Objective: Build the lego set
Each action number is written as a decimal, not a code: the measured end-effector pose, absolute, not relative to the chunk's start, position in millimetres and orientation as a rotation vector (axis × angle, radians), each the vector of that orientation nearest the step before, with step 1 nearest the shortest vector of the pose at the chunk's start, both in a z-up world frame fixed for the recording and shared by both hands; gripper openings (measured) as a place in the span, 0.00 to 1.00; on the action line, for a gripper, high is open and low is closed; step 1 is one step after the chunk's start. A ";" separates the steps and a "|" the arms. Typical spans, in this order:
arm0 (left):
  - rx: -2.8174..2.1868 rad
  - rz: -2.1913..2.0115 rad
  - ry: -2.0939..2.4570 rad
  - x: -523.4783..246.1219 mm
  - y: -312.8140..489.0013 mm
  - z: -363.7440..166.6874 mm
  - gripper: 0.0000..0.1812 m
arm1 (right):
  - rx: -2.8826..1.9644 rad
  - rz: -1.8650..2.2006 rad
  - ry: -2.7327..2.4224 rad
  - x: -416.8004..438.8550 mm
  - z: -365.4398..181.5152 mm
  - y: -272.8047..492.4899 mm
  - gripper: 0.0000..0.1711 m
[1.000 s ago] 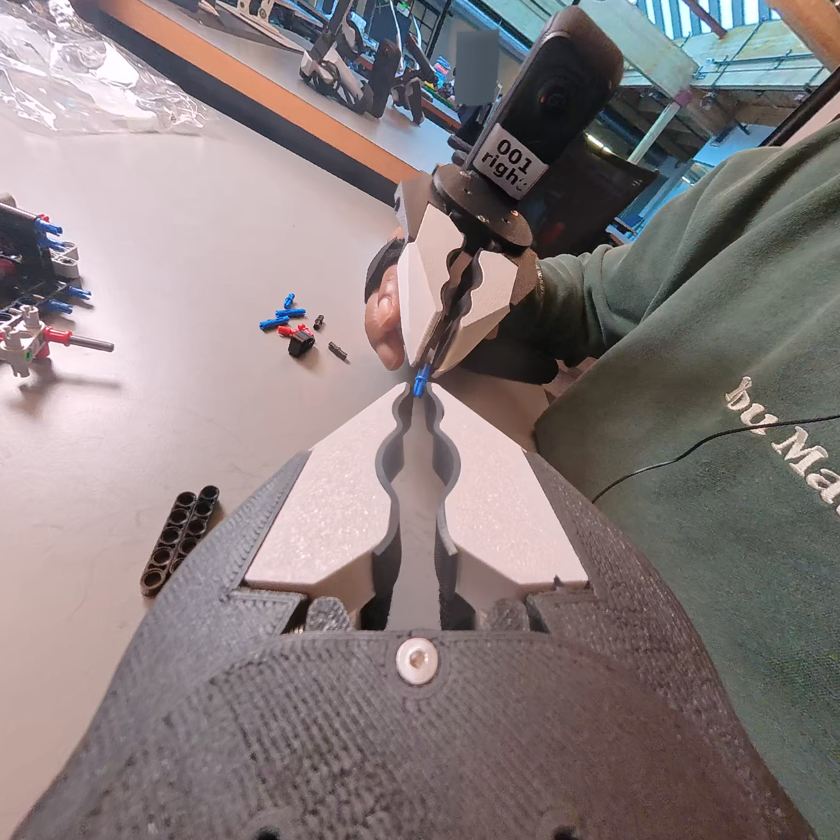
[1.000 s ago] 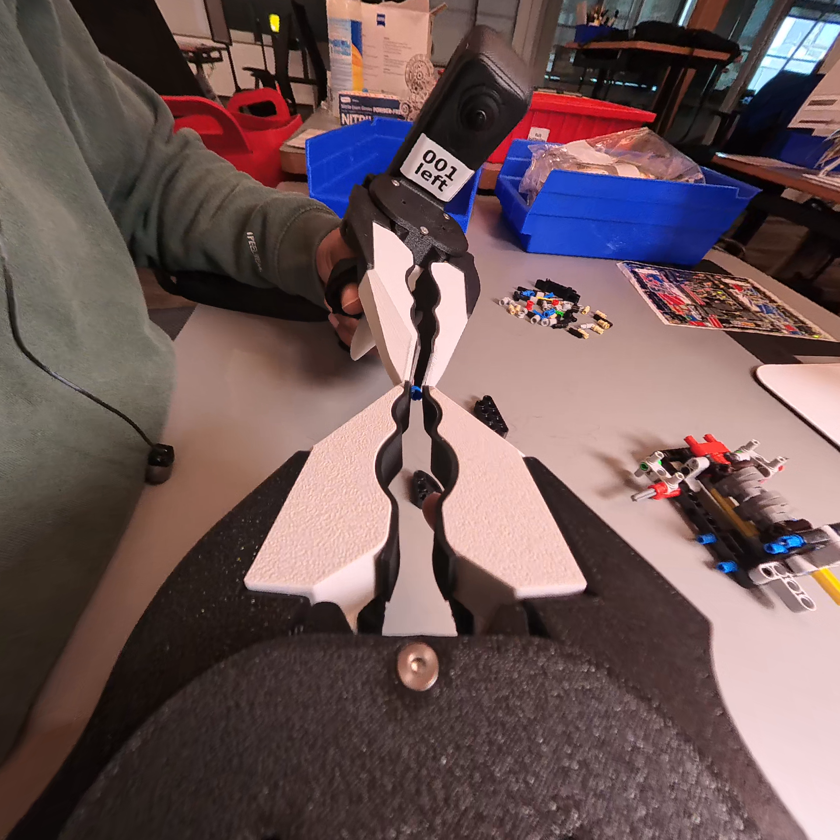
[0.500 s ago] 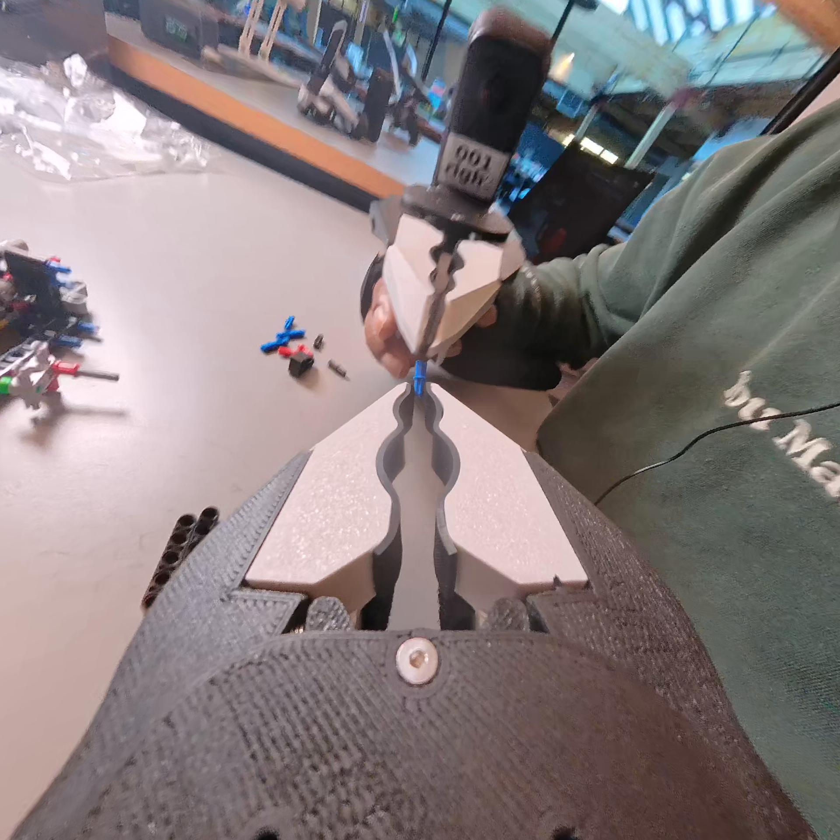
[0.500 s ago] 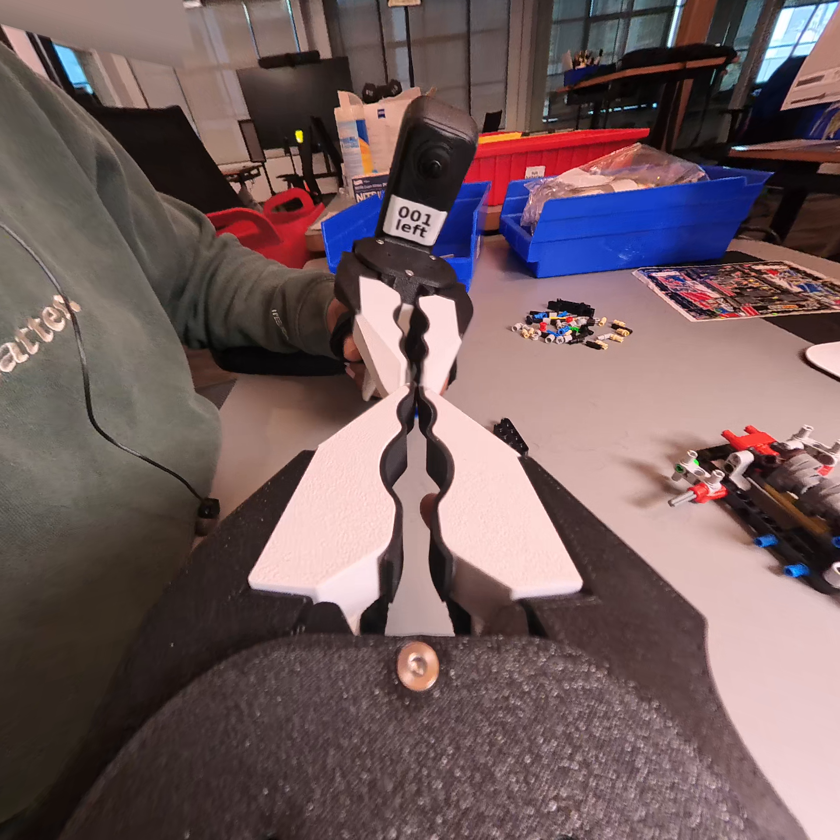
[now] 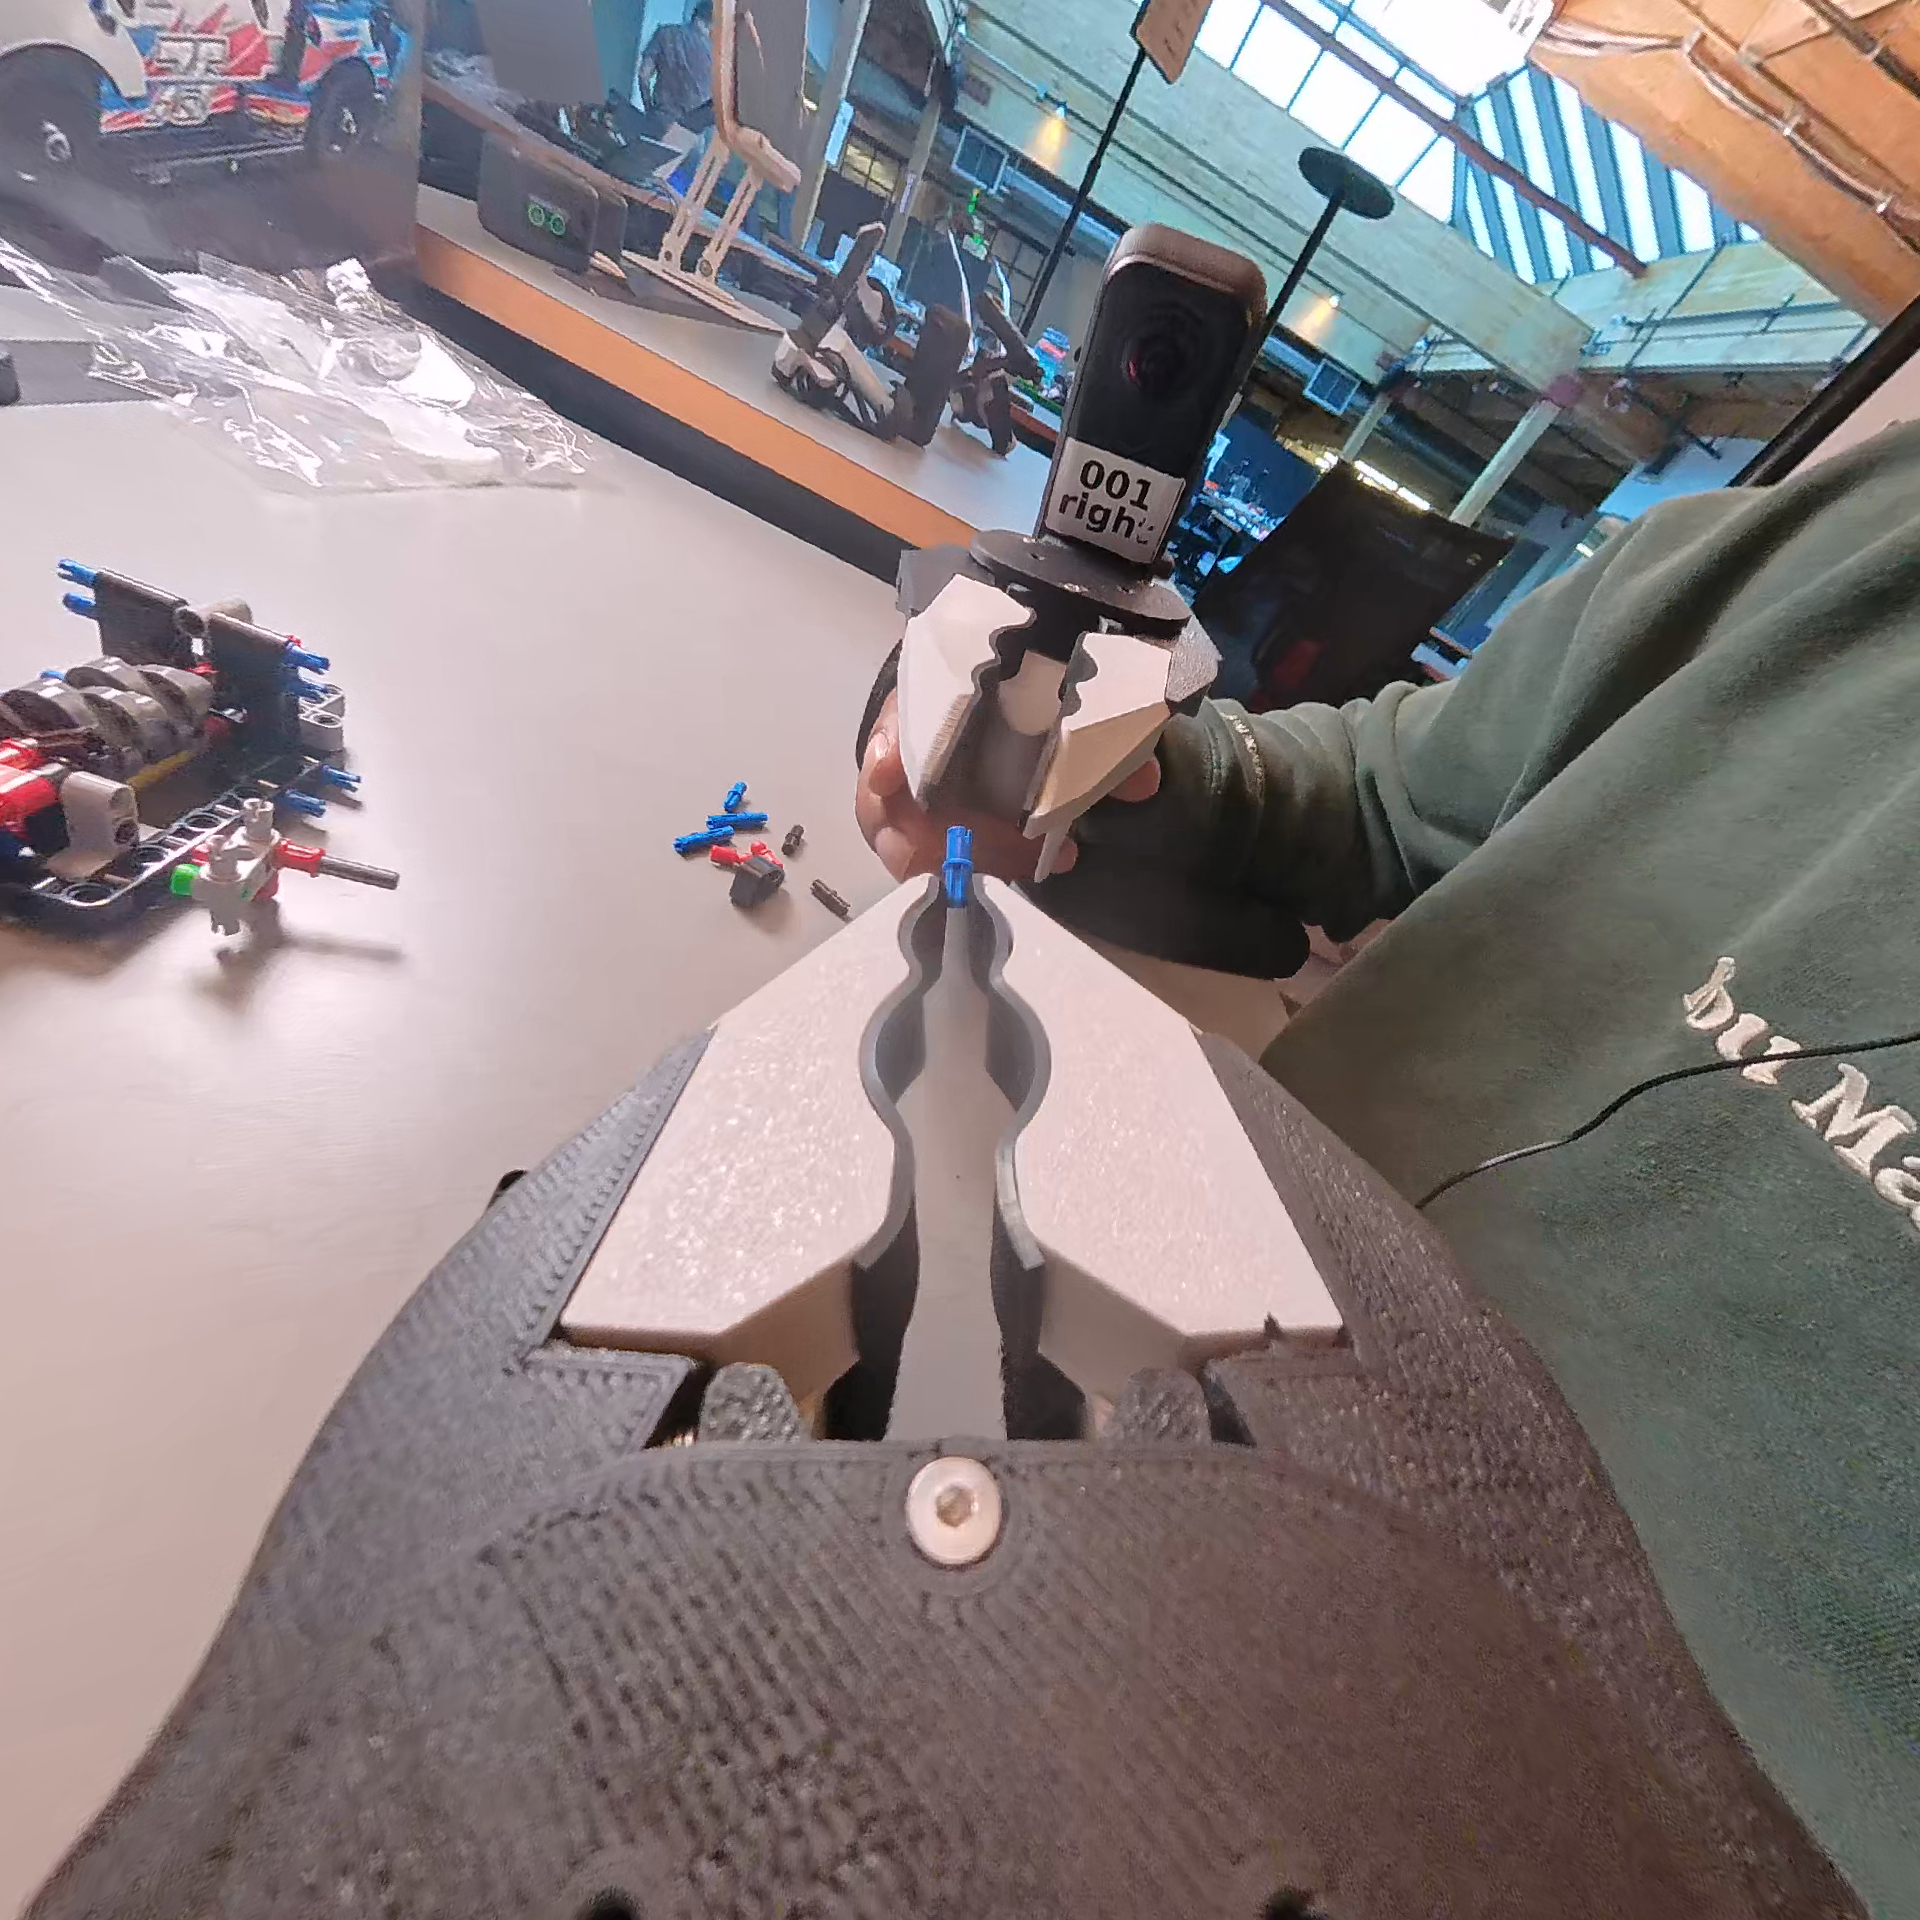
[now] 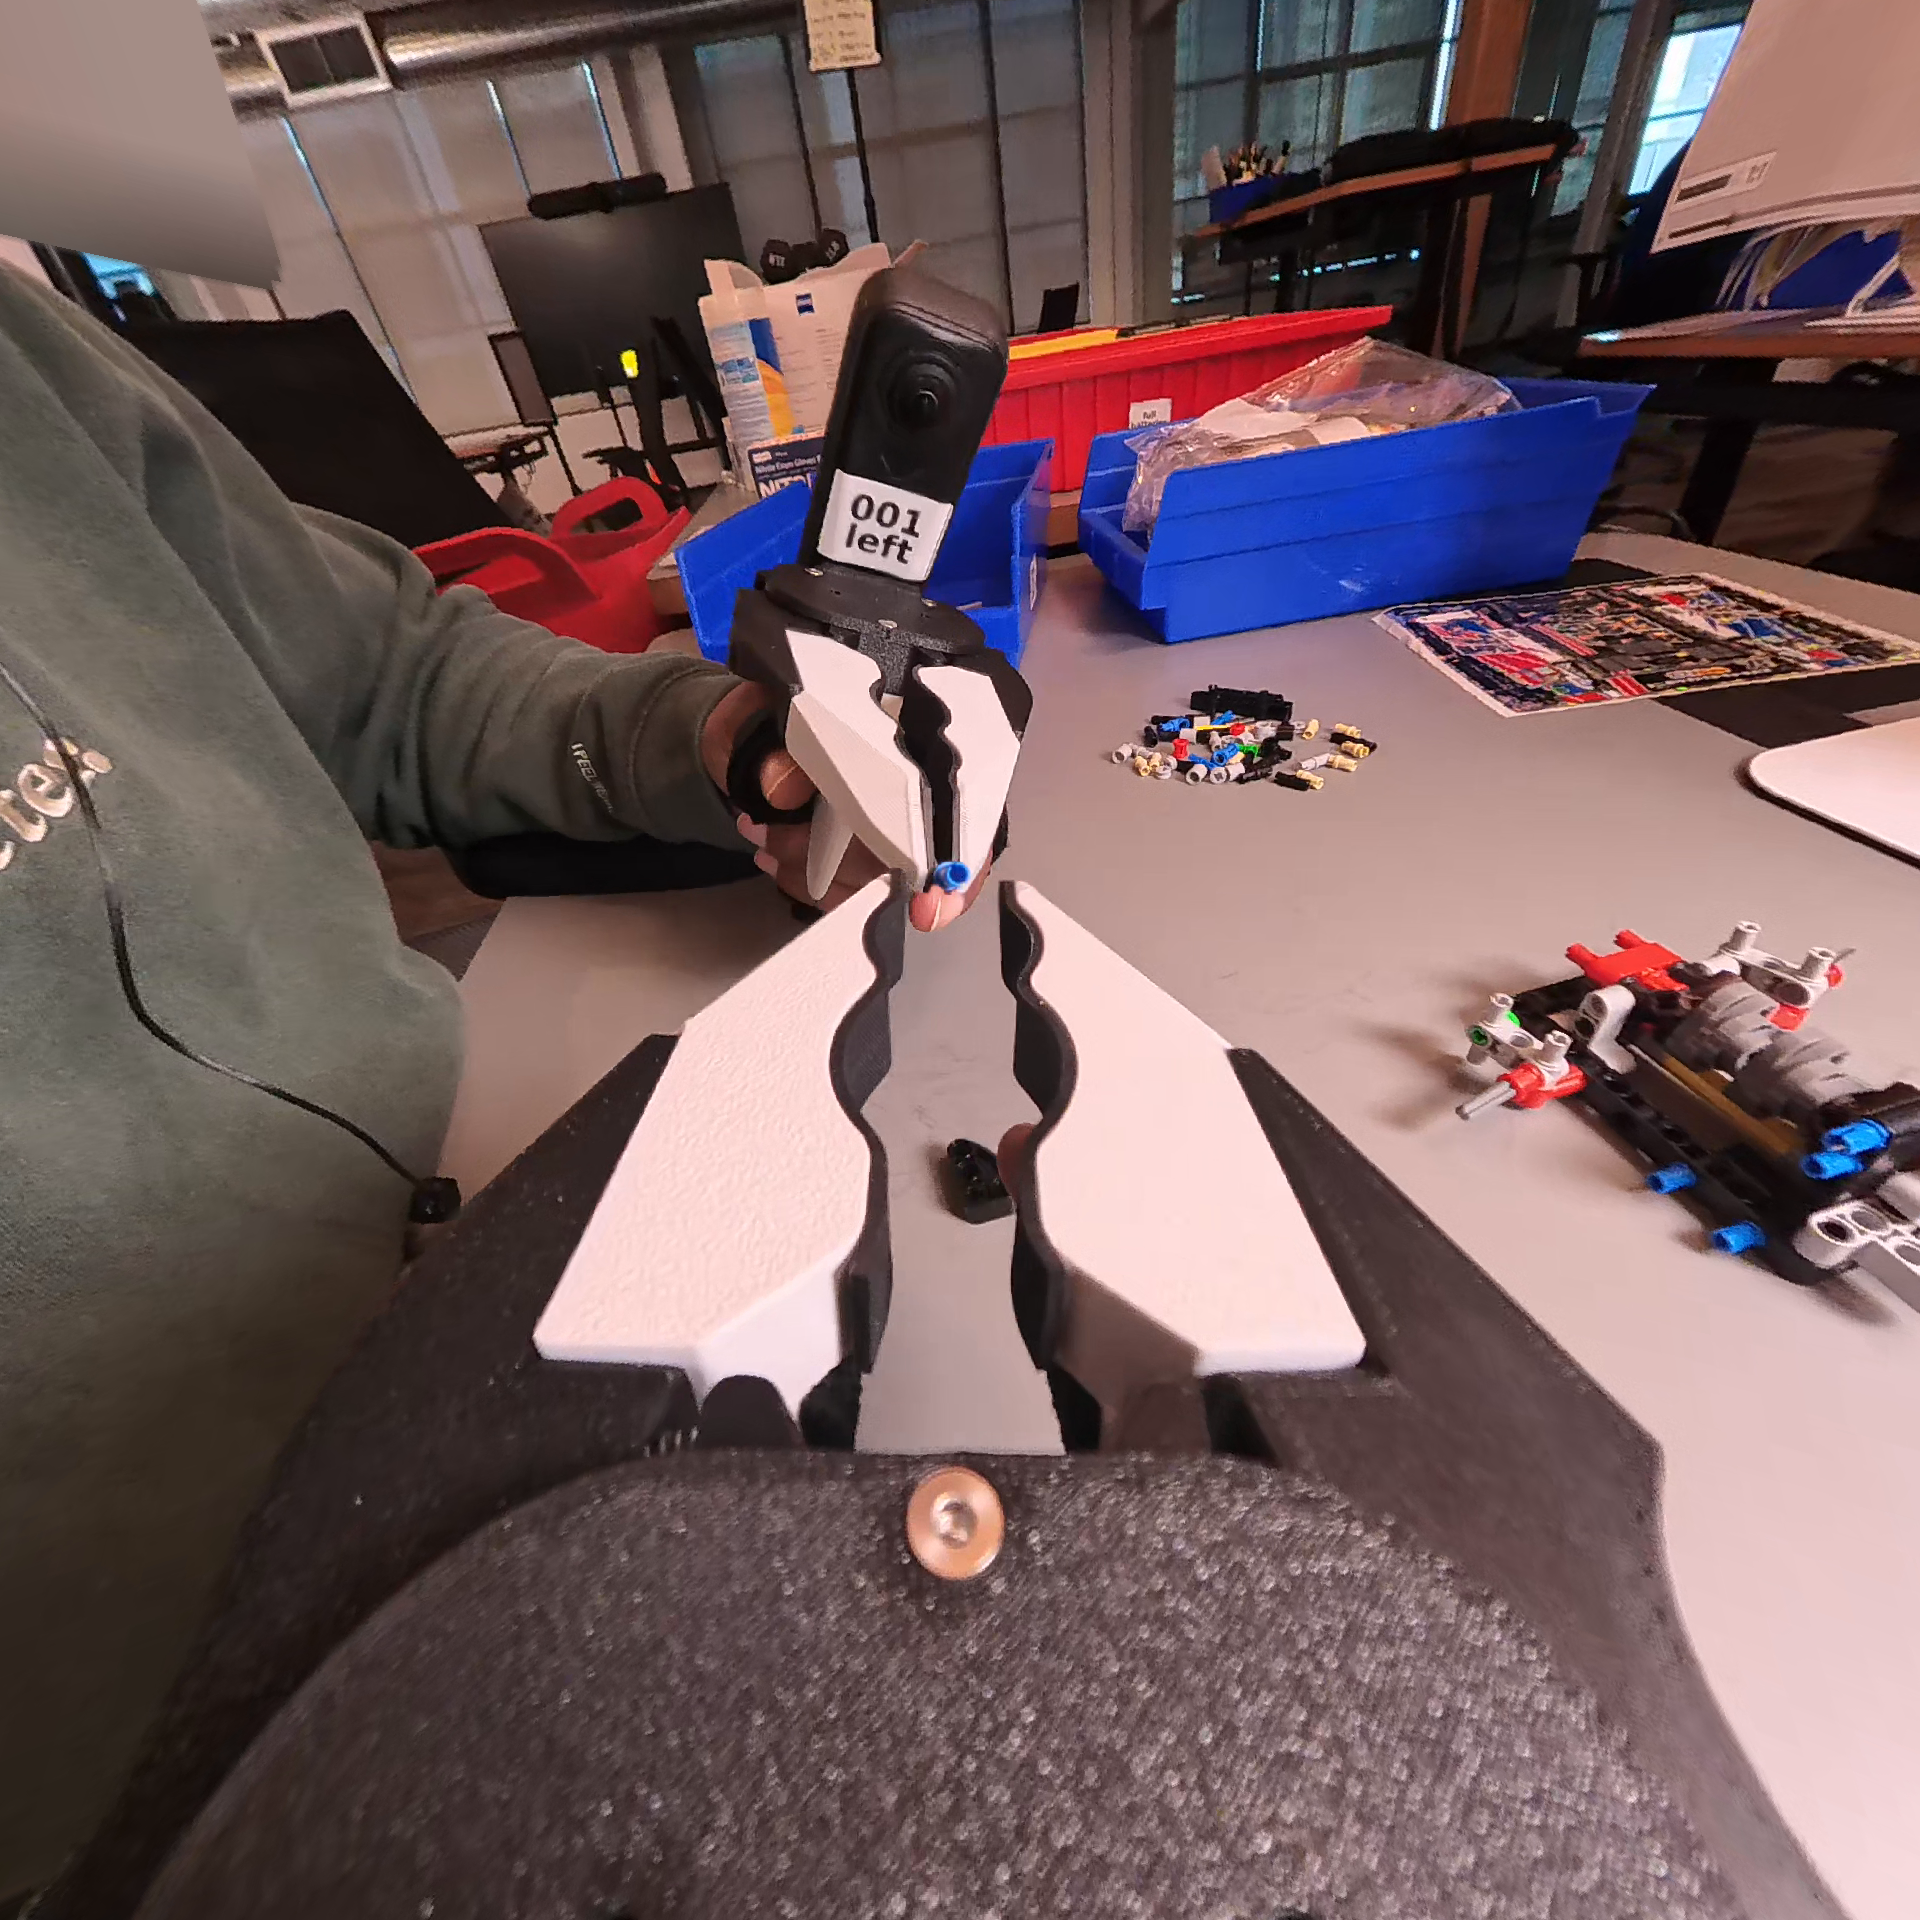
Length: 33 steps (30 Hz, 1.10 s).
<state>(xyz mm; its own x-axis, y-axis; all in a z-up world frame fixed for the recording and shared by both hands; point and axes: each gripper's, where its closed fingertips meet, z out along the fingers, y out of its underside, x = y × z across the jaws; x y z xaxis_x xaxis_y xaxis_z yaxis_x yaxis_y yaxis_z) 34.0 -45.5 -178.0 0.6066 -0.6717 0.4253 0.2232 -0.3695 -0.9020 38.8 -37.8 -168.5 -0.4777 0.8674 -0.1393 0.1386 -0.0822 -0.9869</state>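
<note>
A second ago both of my tools were pinching the same small blue pin (image 5: 955,864) tip to tip; now the hand-off is done. My right hand-held gripper (image 6: 943,902) has let go and its jaws stand apart with nothing between them, as the left wrist view also shows, where it sits pulled back behind the pin. My left hand-held gripper (image 5: 956,891) is closed narrow on the blue pin, which pokes out past its fingertips, up in the air above the table (image 5: 312,1091) and close to my chest.

To me that means the pin is now held from a better end, with the free half exposed for pushing into a hole. The part-built car frame (image 6: 1704,1081) lies on the table well apart from both tools, off to my right, with several blue pins already seated along its black beam. A small black connector (image 6: 975,1179) lies on the table beneath my open right jaws, and a loose pile of small parts (image 6: 1242,740) sits farther back, near the instruction sheet (image 6: 1652,639).

I judge the next step is either to carry the pin to the frame or to pick up the black connector with the freed right tool and join the two. The grip on the pin is slight, so it could twist or slip under pressure
</note>
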 end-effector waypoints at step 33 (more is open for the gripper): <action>-1.639 -1.039 0.395 43.4 -49.7 -170.8 0.01 | -1.091 1.667 -1.627 37.4 -169.3 -50.5 0.01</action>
<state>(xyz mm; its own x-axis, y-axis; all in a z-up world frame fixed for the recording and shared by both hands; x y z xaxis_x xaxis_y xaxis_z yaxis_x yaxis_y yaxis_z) 43.4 -49.7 -170.8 0.5599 -0.7117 0.4243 0.2505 -0.3427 -0.9054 37.4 -50.5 -169.3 -0.5108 0.8436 -0.1656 0.1450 -0.1054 -0.9838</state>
